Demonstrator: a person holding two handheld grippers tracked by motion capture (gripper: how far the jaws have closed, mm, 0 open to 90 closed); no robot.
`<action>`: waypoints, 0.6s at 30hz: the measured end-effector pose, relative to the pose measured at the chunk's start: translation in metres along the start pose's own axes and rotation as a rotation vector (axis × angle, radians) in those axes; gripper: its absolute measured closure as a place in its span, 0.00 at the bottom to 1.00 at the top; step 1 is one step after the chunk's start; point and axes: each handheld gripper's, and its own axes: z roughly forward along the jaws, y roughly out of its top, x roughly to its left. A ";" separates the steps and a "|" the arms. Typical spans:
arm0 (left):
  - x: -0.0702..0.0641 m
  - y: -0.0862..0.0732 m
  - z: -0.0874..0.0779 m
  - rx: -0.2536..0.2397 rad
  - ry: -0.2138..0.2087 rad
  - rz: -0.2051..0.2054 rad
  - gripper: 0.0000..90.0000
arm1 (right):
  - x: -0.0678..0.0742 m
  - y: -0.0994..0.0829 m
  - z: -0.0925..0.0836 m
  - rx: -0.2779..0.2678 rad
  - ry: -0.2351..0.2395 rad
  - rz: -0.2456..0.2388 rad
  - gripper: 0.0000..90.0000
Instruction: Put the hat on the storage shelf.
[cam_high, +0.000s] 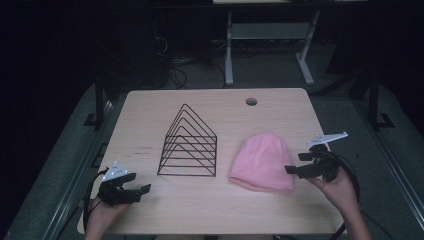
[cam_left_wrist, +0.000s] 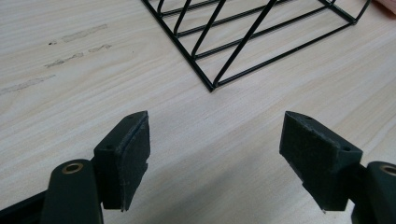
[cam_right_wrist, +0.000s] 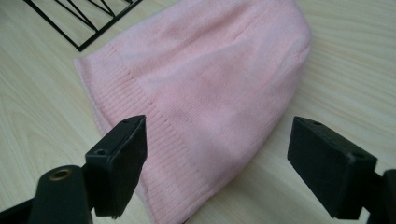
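A pink knit beanie (cam_high: 263, 161) lies flat on the wooden table (cam_high: 210, 205), right of centre. Left of it stands a black wire file rack (cam_high: 189, 144) shaped like stacked triangles. My right gripper (cam_high: 296, 166) is open at the beanie's right edge, its jaws spread wide over the ribbed cuff of the beanie (cam_right_wrist: 205, 88). My left gripper (cam_high: 137, 192) is open near the table's front left, hovering over bare wood. Ahead of it lies a corner of the rack (cam_left_wrist: 219, 51). Nothing sits between either pair of jaws.
A round cable hole (cam_high: 251, 101) sits near the table's far edge. Faint scuff marks (cam_left_wrist: 70, 46) show on the wood left of the rack. Beyond the table stand white desk legs (cam_high: 229, 50) and cables on a grey floor.
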 end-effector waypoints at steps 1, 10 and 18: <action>0.000 0.000 0.000 0.004 -0.001 -0.001 0.27 | -0.001 0.002 0.000 0.005 0.002 0.004 0.21; 0.001 -0.001 -0.002 0.006 0.003 0.002 0.27 | -0.012 0.022 0.009 0.041 0.019 0.007 0.21; 0.001 -0.001 -0.003 -0.003 0.007 0.001 0.27 | -0.020 0.045 0.016 0.074 0.048 -0.004 0.21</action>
